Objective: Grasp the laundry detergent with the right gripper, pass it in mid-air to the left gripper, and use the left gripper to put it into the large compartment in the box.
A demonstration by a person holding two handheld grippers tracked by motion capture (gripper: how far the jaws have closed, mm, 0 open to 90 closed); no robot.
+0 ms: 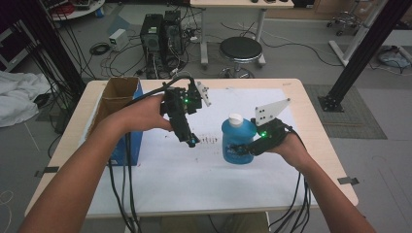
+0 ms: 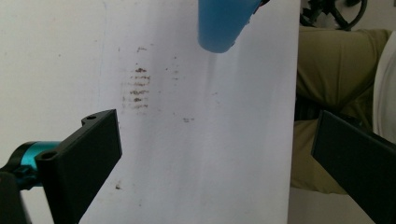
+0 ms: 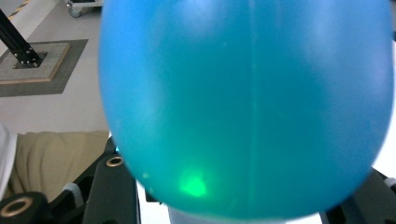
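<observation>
Bottle (image 1: pixel 238 141) first: blue, white cap up top, and the right gripper (image 1: pixel 241 148) has it clamped across the lower body, jaws pressed on either side. That hand comes in from the lower right, forearm angled up over the table (image 1: pixel 311 145), wrist bent inward so the gripper points left toward the bottle. The grey three-cornered plate (image 1: pixel 272 111) sits above the knuckles. In the right gripper view the blue body (image 3: pixel 247 107) bulges right up against the camera, a green glow reflected low on it, with the black jaws hugging its sides.

Over to the left gripper (image 1: pixel 190 140): it hangs just to the left of the bottle, tipped steeply downward, nose toward the white paper (image 1: pixel 194 174). Its jaws stand wide apart with nothing between them; the left gripper view shows paper in the gap. Brown smudges (image 2: pixel 137 86) mark the paper ahead of those jaws, and the bottle's base (image 2: pixel 219 28) hangs beyond them. That forearm reaches in from the lower left, passing a cardboard box (image 1: pixel 116 97) on its outer side.
</observation>
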